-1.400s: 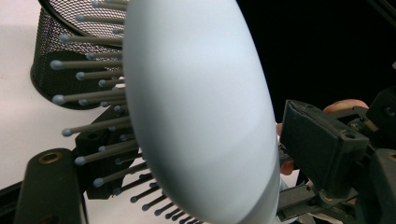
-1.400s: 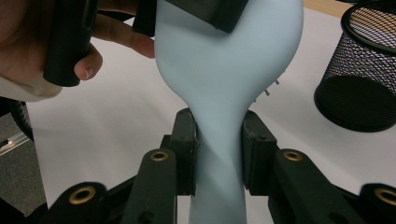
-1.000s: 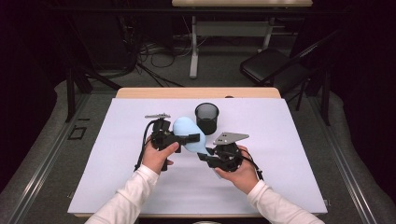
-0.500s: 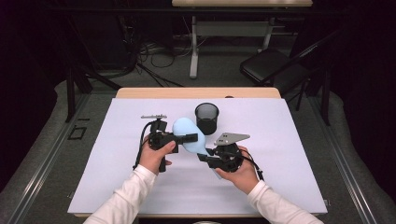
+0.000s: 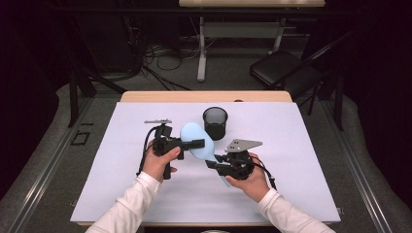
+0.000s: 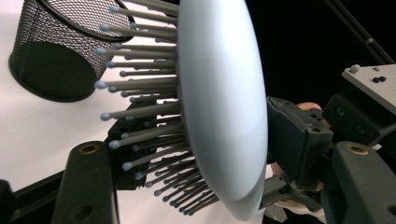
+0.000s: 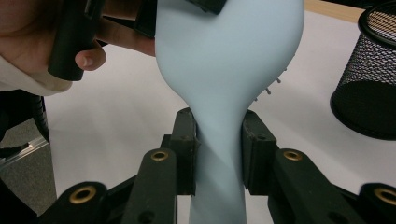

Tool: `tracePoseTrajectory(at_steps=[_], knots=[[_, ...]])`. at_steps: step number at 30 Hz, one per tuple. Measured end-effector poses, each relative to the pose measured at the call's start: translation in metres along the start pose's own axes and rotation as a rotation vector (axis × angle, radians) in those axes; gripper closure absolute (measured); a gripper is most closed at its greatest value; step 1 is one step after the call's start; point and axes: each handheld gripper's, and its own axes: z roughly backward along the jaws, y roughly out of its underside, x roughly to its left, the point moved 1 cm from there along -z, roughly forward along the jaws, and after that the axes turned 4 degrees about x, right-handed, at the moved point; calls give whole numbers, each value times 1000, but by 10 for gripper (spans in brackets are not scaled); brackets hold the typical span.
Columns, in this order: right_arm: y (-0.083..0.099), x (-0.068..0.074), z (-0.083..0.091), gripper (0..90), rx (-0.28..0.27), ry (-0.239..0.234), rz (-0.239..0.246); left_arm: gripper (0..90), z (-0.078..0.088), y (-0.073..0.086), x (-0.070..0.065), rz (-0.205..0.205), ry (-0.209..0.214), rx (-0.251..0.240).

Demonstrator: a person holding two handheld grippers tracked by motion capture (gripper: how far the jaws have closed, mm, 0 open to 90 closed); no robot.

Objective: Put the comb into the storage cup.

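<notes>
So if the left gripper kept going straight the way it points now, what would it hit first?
The brush head, which already sits between its jaws. Past that, the right gripper lies in the same line, clamped on the brush handle, though depth there is hard to judge. The cup stands off to one side.

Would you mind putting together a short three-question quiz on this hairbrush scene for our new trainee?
1. True or false: the right gripper is clamped on the handle of the light blue hairbrush.
2. Which part of the brush sits between the jaws of the left gripper? A) the handle B) the head C) neither
3. What stands on the white table cover just beyond the brush?

Key
1. True; in the right gripper view both pads press the narrow neck of the handle.
2. B; the head with its bristles lies between the jaws, which have just been closing.
3. A black mesh cup, upright.
</notes>
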Motion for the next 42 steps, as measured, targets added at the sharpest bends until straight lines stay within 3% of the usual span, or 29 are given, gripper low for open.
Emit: tracePoseTrajectory(at_steps=[22,42], knots=[[12,-1,1,703,-57,-7,55,401,2,1,-4,-6,19,11],[14,-3,1,703,-61,-47,25,448,1,2,-2,27,71,22]])
